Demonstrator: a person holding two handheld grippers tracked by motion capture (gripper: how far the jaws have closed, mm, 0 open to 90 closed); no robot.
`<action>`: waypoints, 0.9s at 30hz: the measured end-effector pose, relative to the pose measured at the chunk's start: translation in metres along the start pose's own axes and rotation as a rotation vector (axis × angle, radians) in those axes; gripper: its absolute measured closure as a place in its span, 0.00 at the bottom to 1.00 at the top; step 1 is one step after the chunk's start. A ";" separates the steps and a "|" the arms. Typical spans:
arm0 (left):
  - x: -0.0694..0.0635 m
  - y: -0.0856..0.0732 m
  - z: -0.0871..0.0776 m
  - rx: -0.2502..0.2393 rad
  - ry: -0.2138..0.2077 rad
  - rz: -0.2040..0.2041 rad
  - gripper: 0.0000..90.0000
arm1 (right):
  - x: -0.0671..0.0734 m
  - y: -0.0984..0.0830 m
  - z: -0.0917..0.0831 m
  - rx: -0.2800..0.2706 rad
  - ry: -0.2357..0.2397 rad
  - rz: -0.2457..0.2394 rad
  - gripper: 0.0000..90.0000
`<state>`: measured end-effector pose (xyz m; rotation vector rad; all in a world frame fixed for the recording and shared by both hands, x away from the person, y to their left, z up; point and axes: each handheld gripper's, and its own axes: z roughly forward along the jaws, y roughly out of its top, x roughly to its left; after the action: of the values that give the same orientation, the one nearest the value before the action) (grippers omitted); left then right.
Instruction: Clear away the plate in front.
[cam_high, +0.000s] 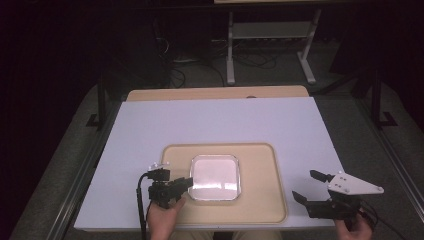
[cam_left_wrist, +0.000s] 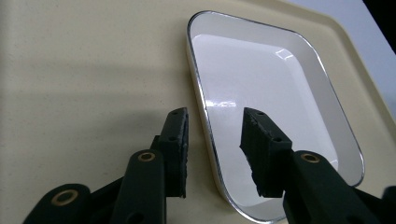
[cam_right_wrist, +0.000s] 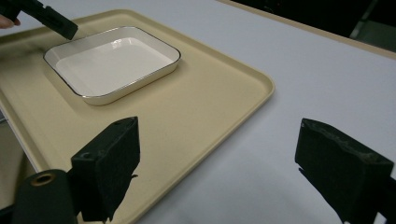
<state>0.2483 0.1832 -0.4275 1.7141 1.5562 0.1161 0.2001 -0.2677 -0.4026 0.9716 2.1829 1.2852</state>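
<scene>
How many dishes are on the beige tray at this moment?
1. A single white dish sits on the beige tray, left of the tray's centre. The left gripper straddles its near-left rim with open fingers. Nothing else is on the tray.

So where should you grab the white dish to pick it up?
Probably by its rim. The white dish is shallow and lies flat on the tan tray, so its thin raised edge is the only part jaws can close on. The near left edge looks best: the left gripper already has its open jaws on either side of it, one inside, one outside.
</scene>
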 end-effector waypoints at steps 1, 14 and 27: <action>0.000 0.000 -0.002 -0.009 0.000 0.010 0.66 | 0.000 0.000 0.000 0.001 -0.003 0.000 0.14; 0.004 -0.004 -0.013 -0.037 -0.006 0.099 0.63 | -0.001 -0.001 0.001 0.008 -0.009 0.000 0.14; 0.008 0.002 -0.024 -0.044 -0.044 0.185 0.61 | -0.001 -0.002 0.002 0.017 -0.016 0.002 0.14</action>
<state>0.2389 0.2014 -0.4133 1.8114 1.3515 0.2037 0.2015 -0.2682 -0.4047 0.9875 2.1848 1.2572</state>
